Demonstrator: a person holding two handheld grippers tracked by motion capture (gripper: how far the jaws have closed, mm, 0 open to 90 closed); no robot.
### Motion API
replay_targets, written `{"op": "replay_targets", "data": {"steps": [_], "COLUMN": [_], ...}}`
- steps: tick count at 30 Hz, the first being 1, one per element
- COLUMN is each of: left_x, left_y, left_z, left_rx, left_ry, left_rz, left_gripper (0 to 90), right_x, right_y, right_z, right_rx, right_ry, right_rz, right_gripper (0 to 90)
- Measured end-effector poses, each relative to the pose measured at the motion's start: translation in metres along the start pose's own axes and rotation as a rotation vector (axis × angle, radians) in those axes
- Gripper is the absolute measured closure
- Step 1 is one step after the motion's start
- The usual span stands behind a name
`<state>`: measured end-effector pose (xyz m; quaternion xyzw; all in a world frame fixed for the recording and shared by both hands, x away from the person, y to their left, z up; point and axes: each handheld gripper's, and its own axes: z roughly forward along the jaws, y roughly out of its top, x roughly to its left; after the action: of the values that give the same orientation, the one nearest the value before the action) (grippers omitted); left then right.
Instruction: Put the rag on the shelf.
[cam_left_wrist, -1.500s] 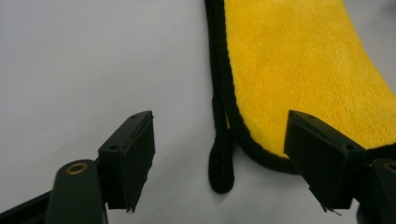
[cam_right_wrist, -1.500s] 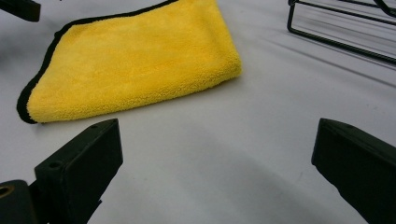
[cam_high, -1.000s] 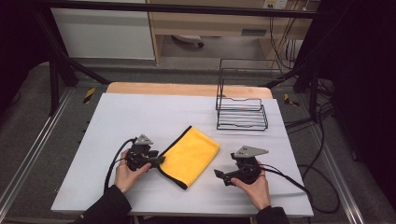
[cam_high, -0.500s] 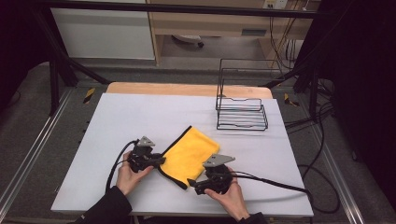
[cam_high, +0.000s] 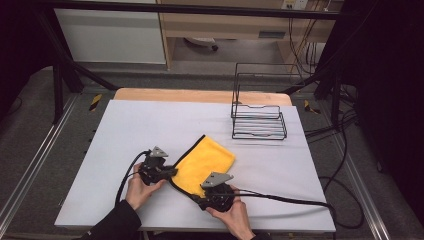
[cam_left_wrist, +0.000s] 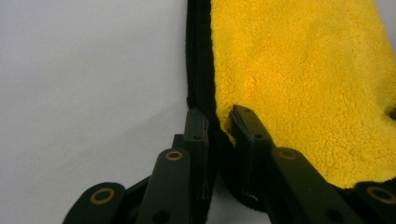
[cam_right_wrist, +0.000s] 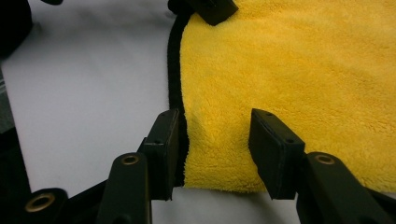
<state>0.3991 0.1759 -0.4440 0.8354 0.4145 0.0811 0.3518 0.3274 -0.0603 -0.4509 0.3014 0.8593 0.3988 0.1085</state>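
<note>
Folded yellow cloth (cam_high: 206, 164), black-edged, flat on the table's near half

High cam overhead; both claw cams close, sharing yellow cloth (cam_high: 205, 162).

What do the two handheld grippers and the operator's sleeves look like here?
Both the left gripper and the right gripper are black, each topped with a grey three-cornered plate. A black cable trails from each. In the gripper views each has flat rectangular black jaws on arms with brass-coloured rivets. The left sleeve is dark.
</note>
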Motion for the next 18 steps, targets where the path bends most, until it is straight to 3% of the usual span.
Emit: {"op": "replay_targets", "data": {"steps": [7, 12, 18], "left_x": [0.0004, 0.0004, 0.0018], "left_y": [-0.0001, 0.0007, 0.0016], "left_z": [0.0004, 0.0004, 0.0001], "left_rx": [-0.002, 0.004, 0.006], "left_ry": [0.0, -0.003, -0.017], "left_rz": [-0.012, -0.028, -0.052], "left_gripper": [76.0, 77.1, 79.6], "right_x": [0.0074, 0.0081, 0.0052], "right_y": [-0.0009, -0.0002, 0.0027], "right_z": [0.0036, 0.004, 0.0029], "right_rx": [0.016, 0.028, 0.044], "right_ry": [-0.06, -0.093, -0.088], "right_rz": [-0.061, -0.096, -0.108], "right_gripper": [58.2, 68.4, 79.3]}}
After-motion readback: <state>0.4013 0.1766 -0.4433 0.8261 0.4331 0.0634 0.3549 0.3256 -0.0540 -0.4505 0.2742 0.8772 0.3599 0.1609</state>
